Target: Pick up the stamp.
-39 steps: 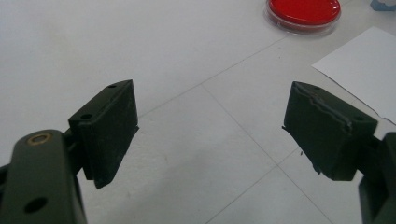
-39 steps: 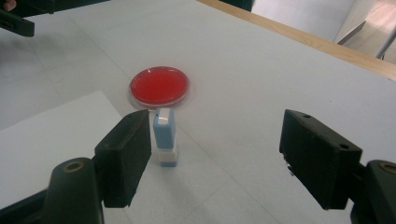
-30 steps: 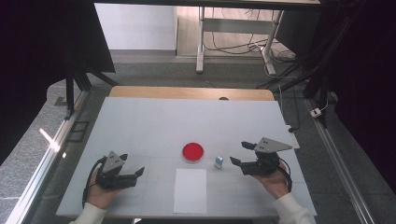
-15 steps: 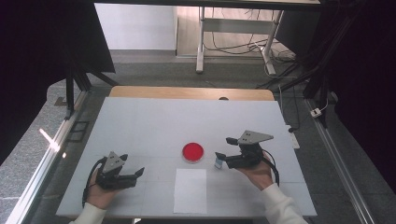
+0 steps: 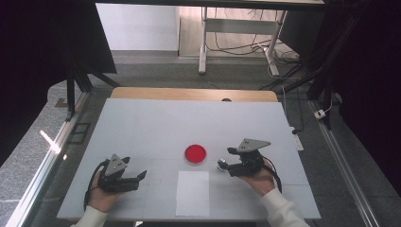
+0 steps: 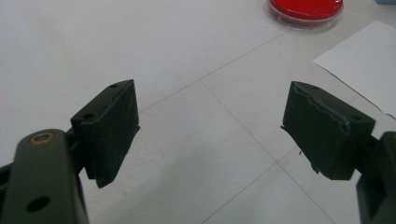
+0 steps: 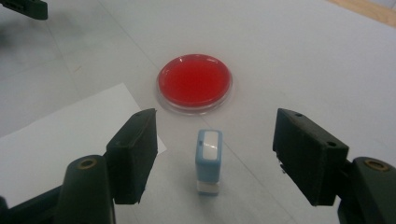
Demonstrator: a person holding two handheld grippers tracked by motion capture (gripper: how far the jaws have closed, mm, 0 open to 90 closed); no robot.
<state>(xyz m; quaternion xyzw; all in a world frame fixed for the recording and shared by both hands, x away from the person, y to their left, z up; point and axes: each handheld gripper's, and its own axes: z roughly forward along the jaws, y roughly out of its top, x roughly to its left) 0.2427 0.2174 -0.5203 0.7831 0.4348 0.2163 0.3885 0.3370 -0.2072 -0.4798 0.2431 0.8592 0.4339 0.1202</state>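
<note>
A small light-blue stamp with a white top stands upright on the white table, just in front of a round red dish. My right gripper is open around the stamp, one jaw on each side with clear gaps. Its jaws have just been closing, and neither pad touches the stamp. In the high view the right gripper points left at the stamp, to the right of the dish. My left gripper rests open and empty at the table's front left.
A white paper sheet lies at the front middle of the table, below the dish. A wooden strip edges the far side. Beyond it are a frame's legs and cables on the floor.
My right gripper has moved left and down toward the dish until its jaws flank the stamp. The left gripper has stayed put.
</note>
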